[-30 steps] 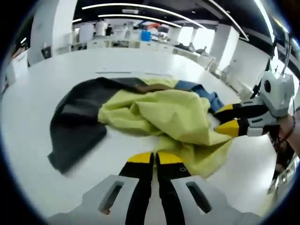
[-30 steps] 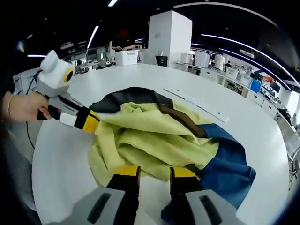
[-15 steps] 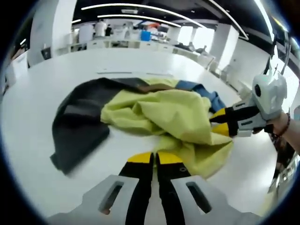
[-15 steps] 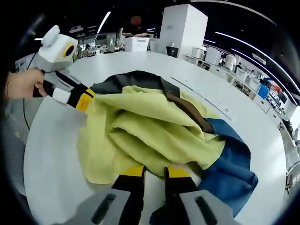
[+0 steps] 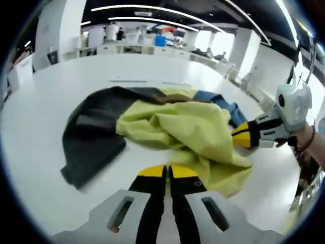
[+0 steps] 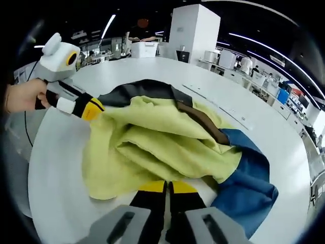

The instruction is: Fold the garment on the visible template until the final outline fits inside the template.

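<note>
A crumpled garment of yellow (image 5: pixel 193 127), dark grey (image 5: pixel 91 132), blue and brown panels lies heaped on the white table (image 5: pixel 45 96). In the left gripper view my left gripper (image 5: pixel 162 171) is shut just short of the yellow cloth, nothing visible between its jaws. From the right, the right gripper (image 5: pixel 238 138) comes in, its tips pressed into the yellow edge. In the right gripper view the garment (image 6: pixel 167 137) spreads ahead, blue panel (image 6: pixel 249 178) at right. My right gripper (image 6: pixel 163 187) is shut at the yellow hem. The left gripper (image 6: pixel 94 109) touches the far left edge.
Faint template lines (image 5: pixel 142 80) run on the table behind the garment, also seen as template lines (image 6: pixel 218 107). A hand (image 6: pixel 23 96) holds the left gripper. White pillars, desks and boxes stand far behind the table.
My right gripper's jaws went from open to shut at the yellow hem. The yellow layer has spread a little toward the left gripper. The left gripper stayed shut.
</note>
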Action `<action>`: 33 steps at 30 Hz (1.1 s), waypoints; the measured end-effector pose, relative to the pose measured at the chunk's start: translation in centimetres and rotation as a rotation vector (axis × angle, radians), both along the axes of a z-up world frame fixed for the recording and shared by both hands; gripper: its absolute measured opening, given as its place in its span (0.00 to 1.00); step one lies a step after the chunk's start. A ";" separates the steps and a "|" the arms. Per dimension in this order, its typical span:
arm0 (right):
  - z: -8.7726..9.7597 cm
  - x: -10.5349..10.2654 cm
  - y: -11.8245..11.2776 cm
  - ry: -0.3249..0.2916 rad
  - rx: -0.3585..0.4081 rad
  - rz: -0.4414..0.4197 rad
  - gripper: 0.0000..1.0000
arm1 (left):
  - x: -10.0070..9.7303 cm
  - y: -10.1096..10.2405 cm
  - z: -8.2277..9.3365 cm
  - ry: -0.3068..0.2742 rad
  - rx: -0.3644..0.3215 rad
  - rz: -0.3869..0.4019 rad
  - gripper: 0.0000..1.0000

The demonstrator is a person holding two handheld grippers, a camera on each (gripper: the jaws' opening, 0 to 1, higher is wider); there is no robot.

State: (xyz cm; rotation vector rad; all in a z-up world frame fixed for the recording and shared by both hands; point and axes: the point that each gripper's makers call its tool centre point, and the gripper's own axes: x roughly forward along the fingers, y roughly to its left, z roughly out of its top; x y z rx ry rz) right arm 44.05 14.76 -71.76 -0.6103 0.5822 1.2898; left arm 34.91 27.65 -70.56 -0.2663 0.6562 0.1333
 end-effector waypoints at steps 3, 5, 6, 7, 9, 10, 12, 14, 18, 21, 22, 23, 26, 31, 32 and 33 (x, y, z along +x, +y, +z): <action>0.7 -0.4 -0.5 0.009 0.004 -0.011 0.00 | -0.4 0.2 0.4 -0.004 0.010 -0.004 0.00; 1.3 -0.6 -0.9 0.021 0.013 -0.030 0.00 | -0.8 0.5 0.7 -0.006 0.024 -0.007 0.00; 1.7 -0.8 -1.1 0.027 0.017 -0.034 0.00 | -1.0 0.6 0.9 -0.007 0.028 -0.006 0.00; 1.9 -0.9 -1.3 0.032 0.019 -0.040 0.00 | -1.2 0.7 1.0 -0.008 0.031 -0.006 0.00; 2.4 -1.4 -1.8 0.048 0.020 -0.058 0.00 | -1.8 1.1 1.4 -0.011 0.035 -0.002 0.00; 2.6 -1.6 -2.0 0.052 0.019 -0.062 0.00 | -2.1 1.3 1.7 -0.015 0.037 0.004 0.00; 2.9 -1.9 -2.5 0.058 0.012 -0.077 0.00 | -2.7 1.5 1.9 -0.015 0.048 0.004 0.00; 3.3 -2.4 -3.2 0.070 0.004 -0.097 0.00 | -3.6 1.8 2.2 -0.014 0.063 -0.001 0.00; 4.1 -3.2 -4.3 0.092 0.000 -0.137 0.00 | -5.0 2.4 2.6 -0.011 0.075 0.003 0.00; 4.7 -4.2 -5.1 0.106 -0.009 -0.155 0.00 | -6.1 2.8 2.9 -0.011 0.076 0.013 0.00; 4.8 -4.4 -5.3 0.104 -0.011 -0.157 0.00 | -6.3 2.9 3.0 -0.010 0.074 0.015 0.00; 5.0 -4.7 -5.6 0.102 -0.019 -0.162 0.00 | -6.6 3.0 3.1 -0.012 0.074 0.017 0.00; 5.3 -5.2 -6.5 0.086 -0.039 -0.170 0.00 | -7.7 3.2 3.5 -0.009 0.077 0.018 0.00; 5.3 -6.3 -7.9 0.089 -0.071 -0.204 0.00 | -9.4 3.5 4.1 -0.015 0.096 0.029 0.00; 5.3 -6.5 -8.2 0.090 -0.072 -0.207 0.00 | -9.7 3.6 4.2 -0.015 0.097 0.031 0.00; 5.3 -6.9 -8.6 0.091 -0.075 -0.218 0.00 | -10.0 3.6 4.2 -0.015 0.096 0.033 0.00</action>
